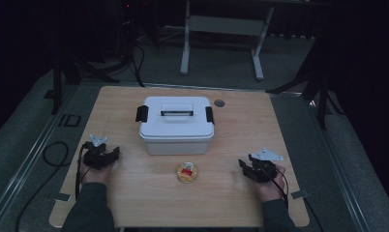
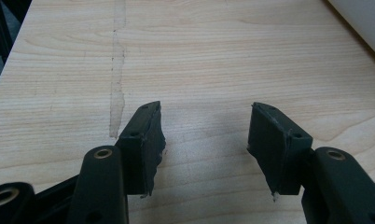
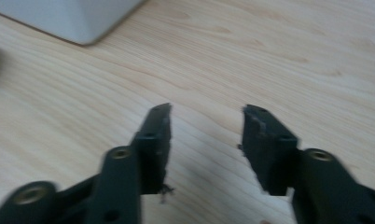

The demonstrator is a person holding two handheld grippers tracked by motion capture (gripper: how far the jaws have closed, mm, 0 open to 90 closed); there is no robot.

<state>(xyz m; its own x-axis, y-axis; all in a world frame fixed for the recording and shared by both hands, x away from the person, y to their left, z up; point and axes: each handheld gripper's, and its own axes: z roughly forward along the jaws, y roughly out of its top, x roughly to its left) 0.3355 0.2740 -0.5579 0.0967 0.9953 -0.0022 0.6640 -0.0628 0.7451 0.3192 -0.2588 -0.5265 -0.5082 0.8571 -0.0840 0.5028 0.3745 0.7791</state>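
A white lidded storage box [image 1: 176, 124] with black side latches stands in the middle of the wooden table [image 1: 134, 193]. In front of it lies a small round golden object [image 1: 187, 172] with a red mark on top. My left gripper [image 1: 116, 152] rests low at the table's left, a hand behind it. Its own view shows its jaws [image 2: 205, 135] open over bare wood, the box's edge [image 2: 363, 23] at the top right. At the right side, my right gripper [image 1: 241, 164] is open over bare wood [image 3: 206, 133], with the box's corner [image 3: 73, 18] at the top left.
A round cable hole [image 1: 219, 103] sits in the table behind the box. Cables trail off the left edge onto the grey floor. A white desk frame [image 1: 221, 38] stands beyond the table. The surroundings are dark.
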